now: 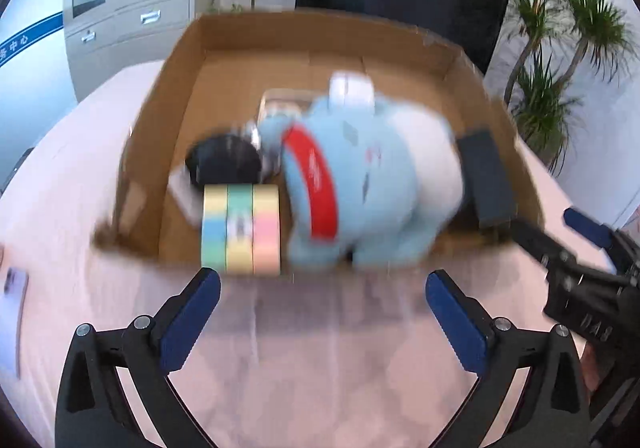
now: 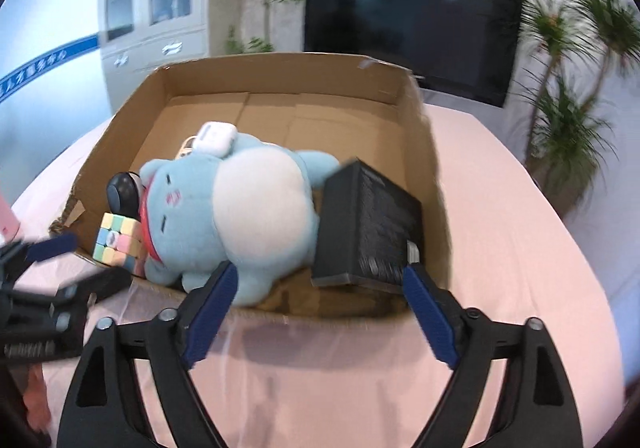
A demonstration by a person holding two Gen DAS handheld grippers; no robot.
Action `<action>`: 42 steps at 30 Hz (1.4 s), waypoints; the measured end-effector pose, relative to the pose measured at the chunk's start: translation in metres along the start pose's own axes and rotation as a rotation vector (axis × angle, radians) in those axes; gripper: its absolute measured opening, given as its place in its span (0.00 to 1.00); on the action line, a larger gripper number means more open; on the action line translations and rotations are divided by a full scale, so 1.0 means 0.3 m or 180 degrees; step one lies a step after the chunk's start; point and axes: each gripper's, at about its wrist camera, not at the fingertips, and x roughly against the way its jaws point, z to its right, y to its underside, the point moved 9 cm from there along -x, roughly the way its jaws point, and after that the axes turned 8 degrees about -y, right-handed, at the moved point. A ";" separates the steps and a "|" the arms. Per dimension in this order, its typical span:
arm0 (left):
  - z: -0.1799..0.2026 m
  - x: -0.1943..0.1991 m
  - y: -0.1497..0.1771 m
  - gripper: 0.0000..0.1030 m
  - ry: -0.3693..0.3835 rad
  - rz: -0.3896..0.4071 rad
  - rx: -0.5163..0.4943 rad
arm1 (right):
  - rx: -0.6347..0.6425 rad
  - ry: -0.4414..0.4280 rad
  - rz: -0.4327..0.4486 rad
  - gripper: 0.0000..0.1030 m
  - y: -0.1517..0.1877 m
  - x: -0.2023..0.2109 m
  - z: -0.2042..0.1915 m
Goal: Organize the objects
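An open cardboard box stands on the pink table. Inside lie a blue plush toy with a red collar, a pastel puzzle cube, a black round object, a black box and a white case on the plush. My left gripper is open over the tablecloth just in front of the box, empty. My right gripper is open at the box's near wall, nothing between its pads.
A flat pale item lies on the table at far left. A pink object stands left of the box. Behind the table are a cabinet, a dark screen and potted plants.
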 end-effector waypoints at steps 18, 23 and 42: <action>0.019 -0.052 0.388 1.00 -0.0423 -0.0299 -0.0132 | -0.0724 0.0185 -0.0698 0.99 0.489 0.005 0.064; 0.007 -0.040 0.395 1.00 -0.0482 -0.0285 -0.0068 | -0.0547 0.0225 -0.0746 0.99 0.512 0.017 0.054; 0.019 -0.059 0.409 1.00 -0.0495 -0.0293 -0.0024 | -0.0641 0.0316 -0.0735 0.99 0.525 0.031 0.039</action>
